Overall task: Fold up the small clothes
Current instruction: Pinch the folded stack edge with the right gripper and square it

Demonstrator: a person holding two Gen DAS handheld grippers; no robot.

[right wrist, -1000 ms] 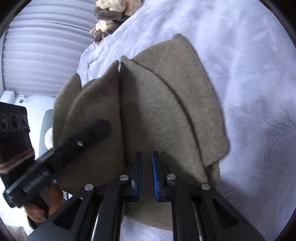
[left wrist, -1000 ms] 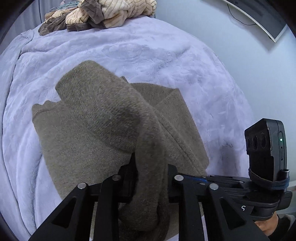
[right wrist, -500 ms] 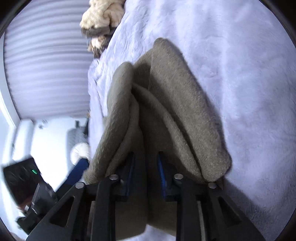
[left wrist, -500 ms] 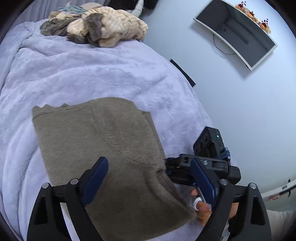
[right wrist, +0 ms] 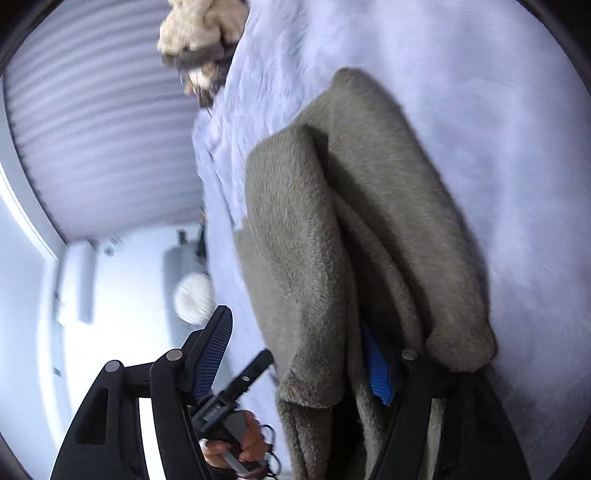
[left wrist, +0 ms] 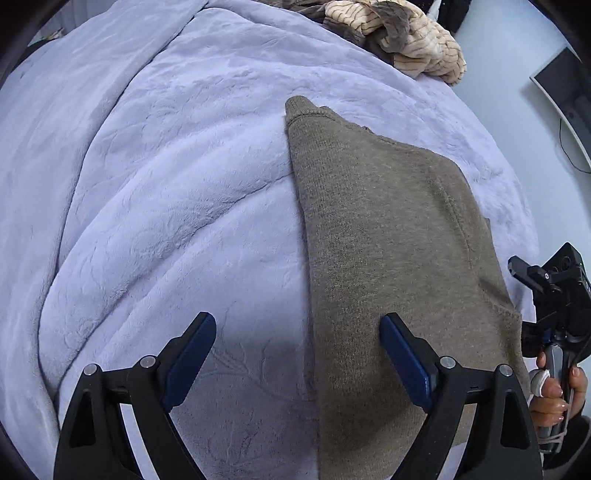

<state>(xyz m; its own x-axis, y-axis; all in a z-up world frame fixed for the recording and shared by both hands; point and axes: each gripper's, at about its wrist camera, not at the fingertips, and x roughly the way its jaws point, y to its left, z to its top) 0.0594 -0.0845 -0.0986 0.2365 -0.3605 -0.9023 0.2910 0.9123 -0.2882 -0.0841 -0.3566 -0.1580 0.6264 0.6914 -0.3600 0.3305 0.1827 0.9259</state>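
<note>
Bedroom: plush lilac blanket (left wrist: pixel 177 206), wall-mounted TV (left wrist: pixel 565 92).

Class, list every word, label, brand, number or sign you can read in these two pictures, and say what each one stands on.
None can be read.
Brown sweater: no tag or print shows.
Lavender blanket: plain.
Pile of clothes: stripes only, no lettering.
Wall screen: dark, nothing legible.
The other gripper's handle: too blurred to tell any marking.

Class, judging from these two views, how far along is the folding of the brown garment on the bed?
Done: the brown knitted garment lies folded lengthwise on the lavender blanket. In hand: nothing; the left claw is open, and the right claw has just been opening with cloth between its jaws. Left: a crosswise fold, then the clothes pile.
</note>
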